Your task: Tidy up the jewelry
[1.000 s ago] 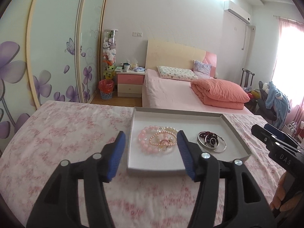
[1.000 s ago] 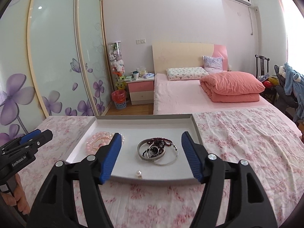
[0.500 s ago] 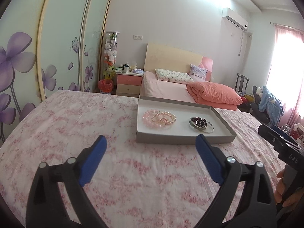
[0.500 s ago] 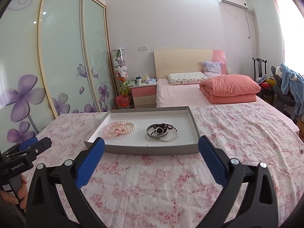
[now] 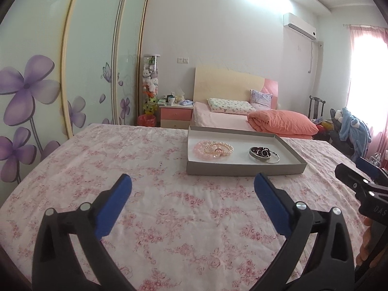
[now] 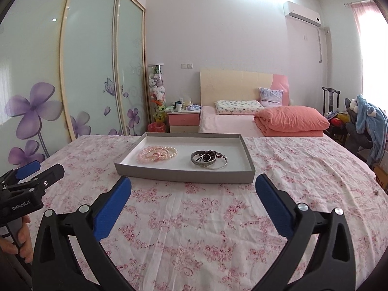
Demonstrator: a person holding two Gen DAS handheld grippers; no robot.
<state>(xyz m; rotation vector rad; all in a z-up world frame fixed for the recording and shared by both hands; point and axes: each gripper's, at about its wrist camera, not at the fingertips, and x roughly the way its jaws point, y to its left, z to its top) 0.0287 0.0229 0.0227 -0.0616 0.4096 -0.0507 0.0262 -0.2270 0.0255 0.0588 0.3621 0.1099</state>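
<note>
A grey tray (image 5: pixel 242 169) (image 6: pixel 184 175) stands on the pink floral cloth. Inside at the left lies a pile of pink and pearl bead bracelets (image 5: pixel 213 148) (image 6: pixel 157 154). At the right lies a pile of silver bangles and dark bead bracelets (image 5: pixel 264 154) (image 6: pixel 208 159). My left gripper (image 5: pixel 192 186) is open and empty, held back from the tray's near wall. My right gripper (image 6: pixel 193 186) is open and empty, also short of the tray. Each gripper shows at the edge of the other's view: the right one (image 5: pixel 361 181), the left one (image 6: pixel 31 177).
The floral cloth (image 6: pixel 218 218) covers a wide flat surface around the tray. Behind it are a bed with an orange quilt (image 6: pixel 291 120), a pink nightstand (image 6: pixel 184 120), sliding wardrobe doors (image 6: pixel 92 72) at the left and a chair with clothes (image 6: pixel 368 121) at the right.
Both grippers have pulled back from the tray toward me and opened wider. The tray now looks smaller and farther. The jewelry piles have not moved.
</note>
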